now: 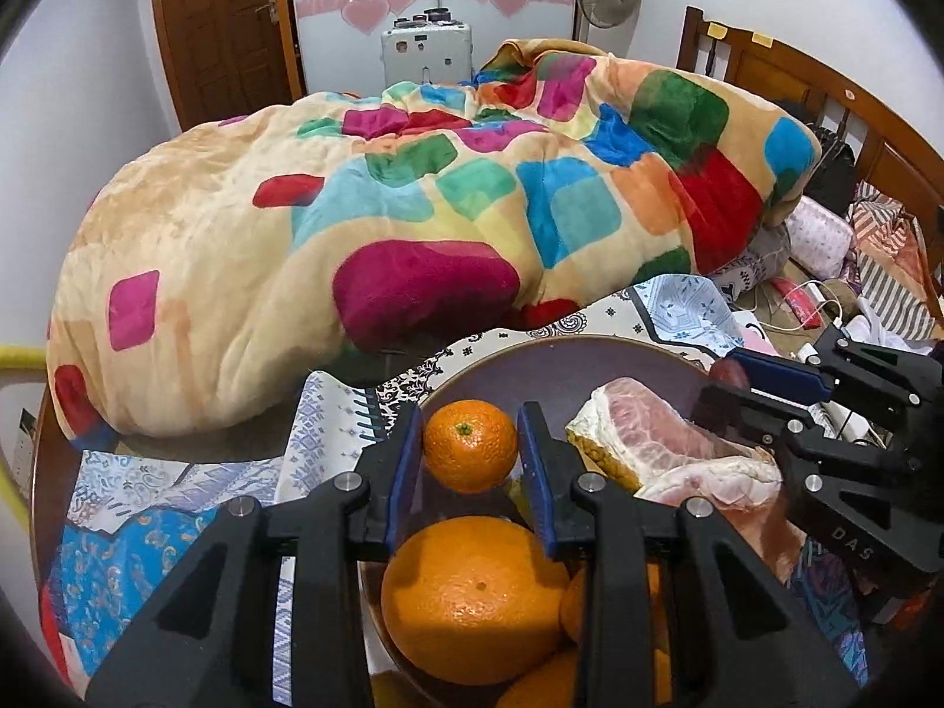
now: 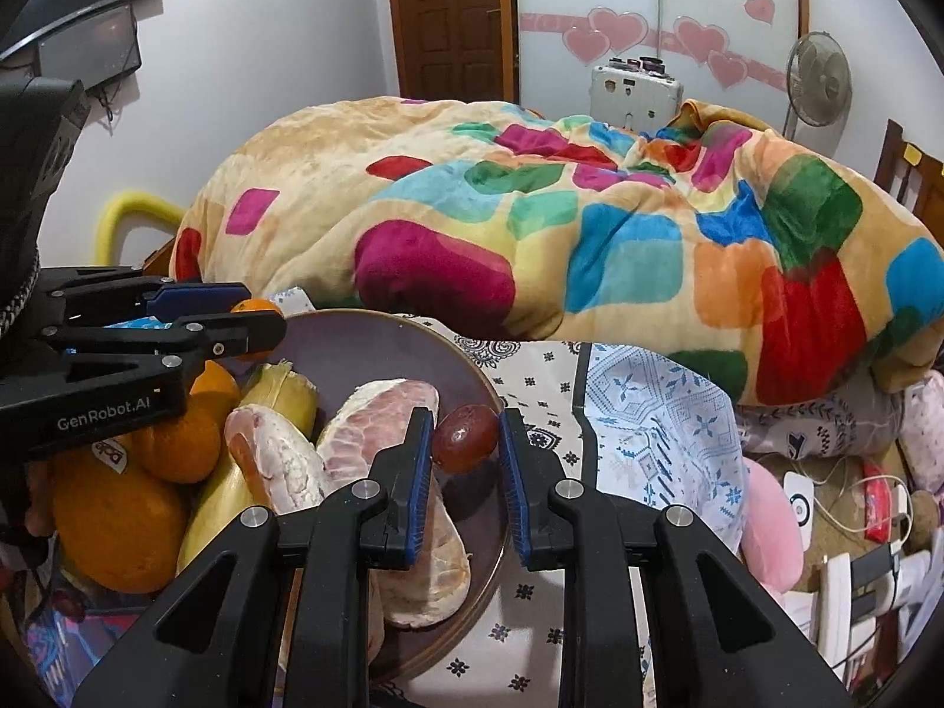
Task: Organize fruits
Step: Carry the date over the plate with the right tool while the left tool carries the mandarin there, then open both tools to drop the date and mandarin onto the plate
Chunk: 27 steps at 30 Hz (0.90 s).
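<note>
A small orange (image 1: pixel 470 445) sits in the plate (image 1: pixel 554 360) between the left gripper's (image 1: pixel 470 448) fingers, which flank it closely; whether they press it cannot be told. A bigger orange (image 1: pixel 472 596) lies nearer, beneath that gripper. Peeled pomelo (image 2: pixel 377 430) fills the plate's middle. By the far rim a dark red fruit (image 2: pixel 466 429) lies between the right gripper's (image 2: pixel 466 436) fingers, which stand apart, not touching it. Behind the plate a bright quilt (image 2: pixel 590 224) is heaped on the bed.
</note>
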Motion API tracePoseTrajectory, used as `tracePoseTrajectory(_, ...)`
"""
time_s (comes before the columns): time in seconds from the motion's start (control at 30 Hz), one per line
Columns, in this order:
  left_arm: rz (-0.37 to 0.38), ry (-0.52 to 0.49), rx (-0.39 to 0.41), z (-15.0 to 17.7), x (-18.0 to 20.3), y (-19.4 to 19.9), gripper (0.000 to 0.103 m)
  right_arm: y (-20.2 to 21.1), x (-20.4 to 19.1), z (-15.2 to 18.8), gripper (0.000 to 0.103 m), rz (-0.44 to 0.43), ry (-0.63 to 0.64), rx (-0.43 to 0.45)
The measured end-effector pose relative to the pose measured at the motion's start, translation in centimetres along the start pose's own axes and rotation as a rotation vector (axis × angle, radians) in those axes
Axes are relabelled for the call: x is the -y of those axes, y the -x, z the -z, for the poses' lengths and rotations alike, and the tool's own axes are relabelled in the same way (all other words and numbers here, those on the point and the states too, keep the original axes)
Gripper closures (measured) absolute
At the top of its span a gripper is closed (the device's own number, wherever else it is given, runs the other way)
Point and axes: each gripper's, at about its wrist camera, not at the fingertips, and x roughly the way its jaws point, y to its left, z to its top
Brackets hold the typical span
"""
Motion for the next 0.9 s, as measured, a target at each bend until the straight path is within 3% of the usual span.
tracePoseTrajectory(0.1, -0.007, 0.004, 0.004, 0.1, 0.0, 0.1, 0.067, 0.0, 0.1, 0.0, 0.081, 0.001, -0.002, -0.007)
tracePoseTrajectory(0.2, -0.015, 0.012, 0.017, 0.2, -0.2, 0.5, 0.057, 0.2, 0.2, 0.0, 0.074, 0.014, 0.000, -0.003)
tracePoseTrajectory(0.27, -0.019, 0.012, 0.024, 0.3, -0.3, 0.8, 0.056, 0.6, 0.3, 0.1, 0.068, 0.020, 0.000, 0.008)
tracePoseTrajectory(0.43, -0.025, 0.015, 0.048, 0.6, -0.6, 2.8, 0.056, 2.0, 0.2, 0.0, 0.068, 0.034, -0.007, 0.027)
tracePoseTrajectory(0.67, -0.033, 0.011, 0.117, 2.3, -0.4, 8.4, 0.056, 6.2, -1.9, 0.5, 0.068, 0.026, 0.003, 0.082)
tracePoseTrajectory(0.9, -0.038, 0.036, 0.169, 6.2, -0.1, 14.2, 0.055, 11.0, -5.4, 2.4, 0.068, -0.010, 0.041, 0.136)
